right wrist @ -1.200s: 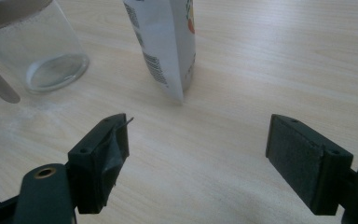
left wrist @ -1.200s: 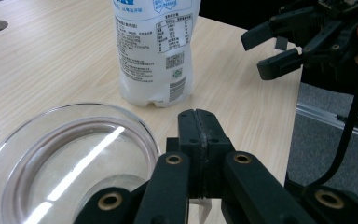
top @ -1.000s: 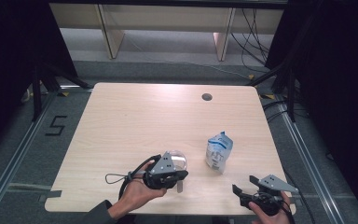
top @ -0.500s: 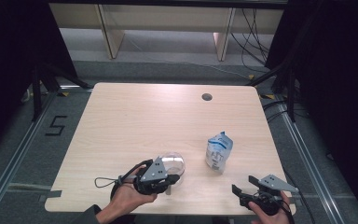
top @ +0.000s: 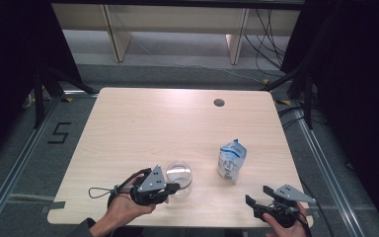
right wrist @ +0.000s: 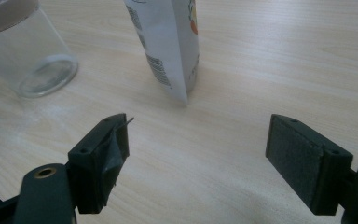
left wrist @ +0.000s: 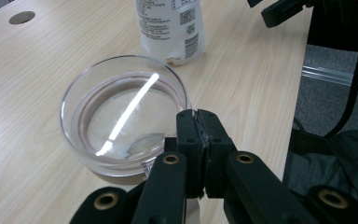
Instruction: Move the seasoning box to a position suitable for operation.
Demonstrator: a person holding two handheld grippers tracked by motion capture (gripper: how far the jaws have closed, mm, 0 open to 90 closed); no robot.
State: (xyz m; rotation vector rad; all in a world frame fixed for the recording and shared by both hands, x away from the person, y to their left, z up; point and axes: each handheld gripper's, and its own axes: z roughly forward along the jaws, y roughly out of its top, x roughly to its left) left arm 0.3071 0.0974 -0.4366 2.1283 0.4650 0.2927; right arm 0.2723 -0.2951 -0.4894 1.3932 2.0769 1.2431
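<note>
Overhead, the high view has the left hand-held gripper (top: 173,187) at the near rim of the glass bowl (top: 179,178), close to the front edge of the desk (top: 143,123); the white pouch (top: 231,160) stands well apart to its right, and the right hand-held gripper (top: 259,195) hangs over the desk's near right corner. Next, the left gripper view adds what the overhead cannot resolve: its jaws are pressed together on the bowl's wall, and the bowl looks empty. Finally, the right gripper view shows jaws spread wide, empty, facing the pouch. Judging by this, the bowl is secured; the pouch remains untouched.
</note>
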